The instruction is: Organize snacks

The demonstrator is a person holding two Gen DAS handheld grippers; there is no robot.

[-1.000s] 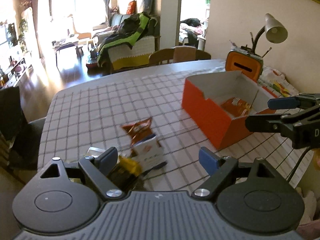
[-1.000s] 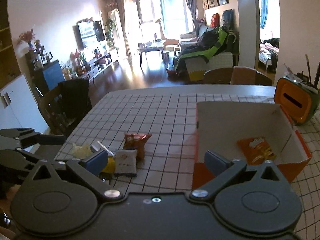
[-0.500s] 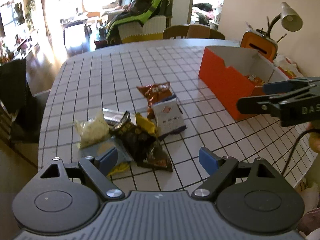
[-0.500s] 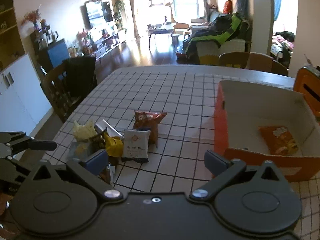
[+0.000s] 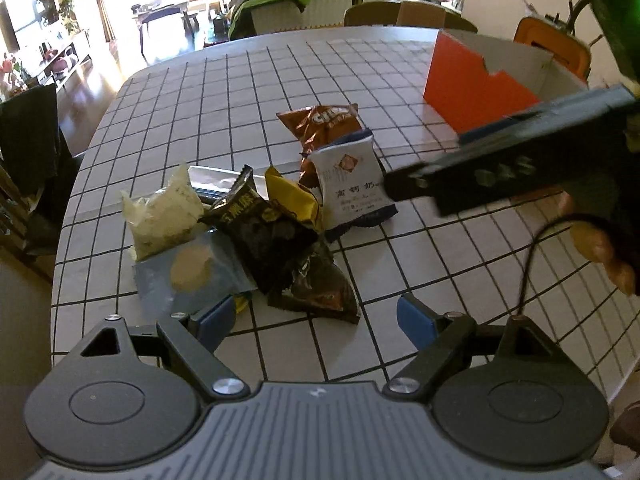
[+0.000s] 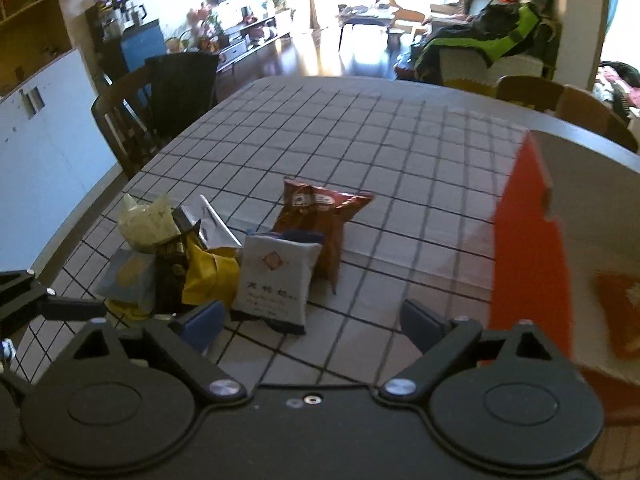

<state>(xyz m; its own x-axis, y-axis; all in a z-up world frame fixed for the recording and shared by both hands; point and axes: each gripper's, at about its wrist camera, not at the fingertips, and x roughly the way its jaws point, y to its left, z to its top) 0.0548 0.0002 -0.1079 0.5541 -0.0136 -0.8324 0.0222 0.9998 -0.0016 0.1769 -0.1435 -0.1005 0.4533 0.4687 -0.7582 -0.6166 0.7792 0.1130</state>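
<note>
Snack pile (image 5: 260, 220) at frame centre on checked tabletop (image 5: 360, 64). Left gripper (image 5: 316, 314) fingers wide apart, empty. Right gripper (image 6: 312, 322) fingers just narrowed, spread, nothing between. Orange box (image 6: 528, 240) at right.

Sunlit living room beyond: glossy dark floor (image 6: 320, 60), sofa (image 6: 488, 56), wooden chair (image 6: 132, 120).

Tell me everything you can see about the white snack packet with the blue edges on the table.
The white snack packet is a small puffy pillow pouch, glossy like plastic film, with dark blue sealed ends, an orange diamond emblem and dark printed characters. It looks sealed and full. It lies on the checked tablecloth, its top end propped on the brown chip bag behind it, with the yellow packet right beside it. Neither gripper touches it.
</note>
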